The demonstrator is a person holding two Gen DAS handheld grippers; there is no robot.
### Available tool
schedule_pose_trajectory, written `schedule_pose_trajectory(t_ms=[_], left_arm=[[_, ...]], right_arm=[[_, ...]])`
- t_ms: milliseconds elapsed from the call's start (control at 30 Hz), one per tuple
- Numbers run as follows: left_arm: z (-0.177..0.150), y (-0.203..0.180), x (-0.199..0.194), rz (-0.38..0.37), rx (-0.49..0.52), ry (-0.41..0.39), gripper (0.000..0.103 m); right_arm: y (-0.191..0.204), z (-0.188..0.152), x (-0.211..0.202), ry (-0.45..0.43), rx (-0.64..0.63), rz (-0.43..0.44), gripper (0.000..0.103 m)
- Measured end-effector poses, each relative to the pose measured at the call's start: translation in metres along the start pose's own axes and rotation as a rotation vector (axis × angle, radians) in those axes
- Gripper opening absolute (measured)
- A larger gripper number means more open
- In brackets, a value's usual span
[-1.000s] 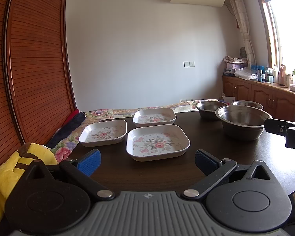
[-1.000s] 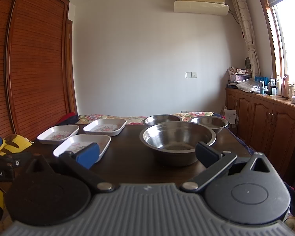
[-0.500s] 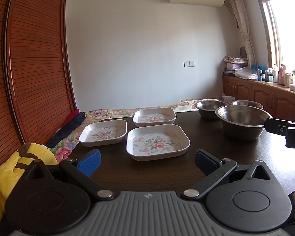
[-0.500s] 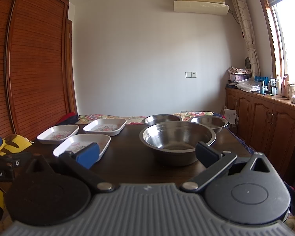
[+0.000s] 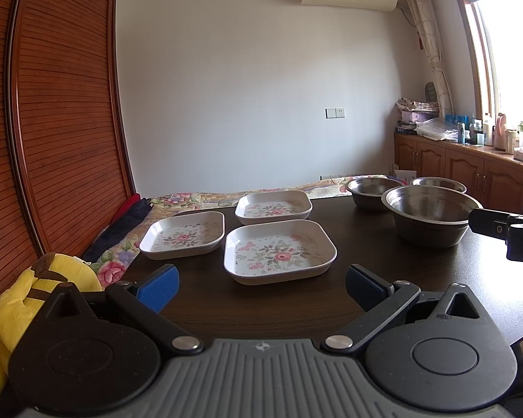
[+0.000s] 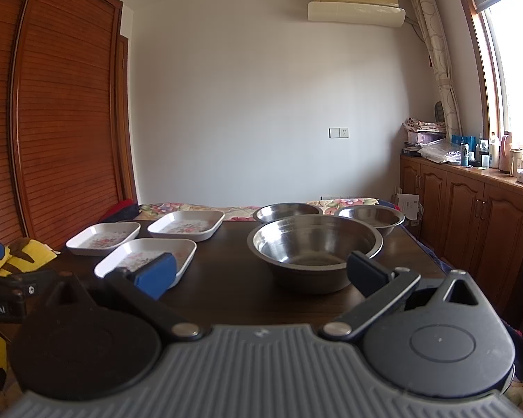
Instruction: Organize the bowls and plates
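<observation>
1. On the dark wooden table (image 5: 418, 278): three square floral plates on the left half, three steel bowls on the right half, none stacked.
2. Nearest plate (image 5: 279, 250) set just ahead of the left gripper (image 5: 261, 284); jaws spread wide, wider than the plate's near side, holding nothing, blue pads (image 5: 158, 284) clear of the rim.
3. Left plate (image 5: 184, 235) just beside the nearest plate, narrow gap between; far plate (image 5: 273, 206) behind both, close to the table's far edge.
4. Large bowl (image 6: 313, 247) upright, directly ahead of the right gripper (image 6: 261, 275); jaws likewise wide apart and empty, not touching the bowl.
5. Two smaller bowls behind the large one: left one (image 6: 287, 210) and right one (image 6: 369, 217), both near the far edge, the right one close to the far right corner.
6. Open room: bare strip of tabletop between plates and bowls, and along the near edge in front of both grippers.
7. Left edge bordered by a floral cloth (image 5: 115, 264) and a yellow plush toy (image 5: 21, 299) against the slatted wooden doors (image 5: 59, 139).
8. Left wrist view alone: right gripper's finger entering from the right, beside the large bowl's rim.
9. Right wrist view alone: table's right edge, with wooden cabinets (image 6: 470, 216) beyond a gap; left gripper's blue pad at the far left.
</observation>
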State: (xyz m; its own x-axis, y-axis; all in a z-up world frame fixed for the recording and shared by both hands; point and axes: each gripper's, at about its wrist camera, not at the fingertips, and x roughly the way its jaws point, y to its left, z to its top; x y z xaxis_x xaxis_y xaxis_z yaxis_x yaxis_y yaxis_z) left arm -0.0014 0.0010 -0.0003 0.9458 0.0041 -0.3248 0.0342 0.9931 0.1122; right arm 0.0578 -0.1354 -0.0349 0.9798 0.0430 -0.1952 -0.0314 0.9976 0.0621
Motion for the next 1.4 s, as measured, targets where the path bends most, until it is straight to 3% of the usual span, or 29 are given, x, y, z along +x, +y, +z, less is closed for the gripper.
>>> schedule_pose_trajectory(t_ms=[567,1167,1400], left_arm=[[-0.011,0.004,0.017,0.017,0.012,0.042,0.103],[-0.005,0.030,0.048,0.045,0.040,0.097,0.103],[0.001,0.043,0.055,-0.002,-0.004,0.109,0.103]], right_arm=[[0.003,-0.006,0.010,0.019,0.005,0.034,0.103],[0.031,0.012,0.044,0.065,-0.073,0.222,0.103],[0.039,0.013,0.060,0.096,-0.065,0.244,0.103]])
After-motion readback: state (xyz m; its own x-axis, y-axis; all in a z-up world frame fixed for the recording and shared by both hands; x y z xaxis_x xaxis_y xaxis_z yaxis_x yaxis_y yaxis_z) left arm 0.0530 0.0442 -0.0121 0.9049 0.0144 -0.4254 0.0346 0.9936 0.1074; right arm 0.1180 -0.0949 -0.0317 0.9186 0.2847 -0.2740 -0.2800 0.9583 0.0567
